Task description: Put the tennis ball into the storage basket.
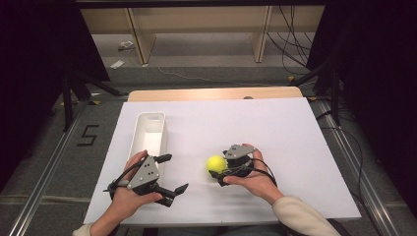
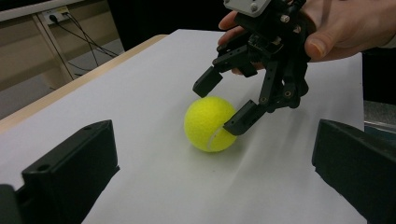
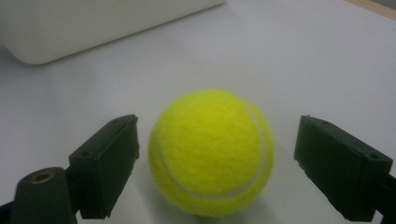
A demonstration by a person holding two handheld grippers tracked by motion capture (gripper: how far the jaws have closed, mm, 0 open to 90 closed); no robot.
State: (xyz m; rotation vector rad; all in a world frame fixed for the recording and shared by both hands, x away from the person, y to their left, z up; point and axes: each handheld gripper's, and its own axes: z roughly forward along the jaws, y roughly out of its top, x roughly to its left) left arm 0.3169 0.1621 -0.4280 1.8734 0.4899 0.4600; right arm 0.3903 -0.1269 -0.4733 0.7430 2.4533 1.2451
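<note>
Right now tennis ball (image 3: 211, 151) btwn open right gripper (image 3: 212, 163) fingers (image 3: 109, 163), untouched.

A: What sort of place is this?
B: A lab or test room. The table (image 1: 295, 147) wears a white sheet, metal rails (image 1: 44, 172) run along the floor beside it, and a taped "5" (image 1: 88, 134) marks the floor.
A: Beyond the table?
B: Loose cables (image 1: 290, 44) and bare wooden frames (image 1: 140, 37).
</note>
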